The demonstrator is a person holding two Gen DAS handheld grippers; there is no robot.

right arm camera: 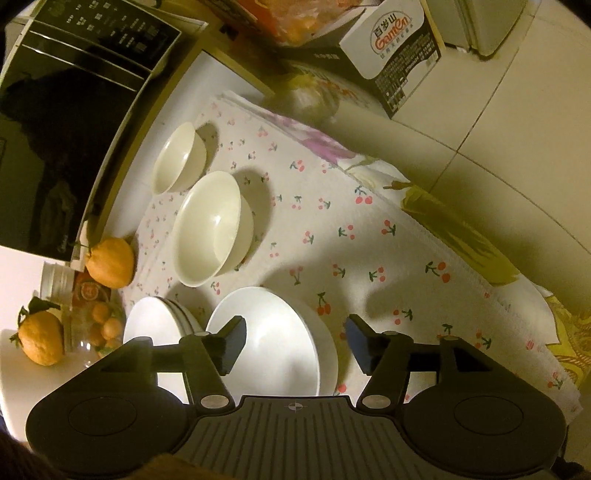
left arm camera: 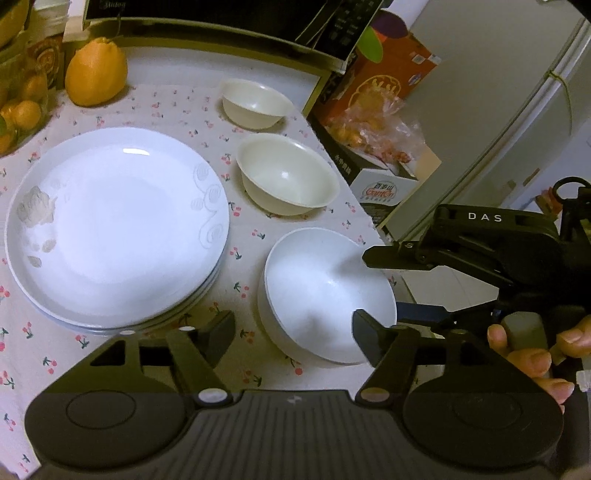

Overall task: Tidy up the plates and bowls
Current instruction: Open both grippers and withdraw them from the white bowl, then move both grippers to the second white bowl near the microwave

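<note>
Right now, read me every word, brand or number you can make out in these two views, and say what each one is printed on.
"DAS": on the right gripper, white letters on its black body.
"Ganten": red lettering on the white carton beside the table.
"Midea": faint, on the microwave front.
Microwave control panel: rows of white characters, too small to read.
Orange box: print too blurred to read.

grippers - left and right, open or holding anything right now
left gripper: open, holding nothing, beside the white bowl.
right gripper: open, holding nothing, over the same bowl.
</note>
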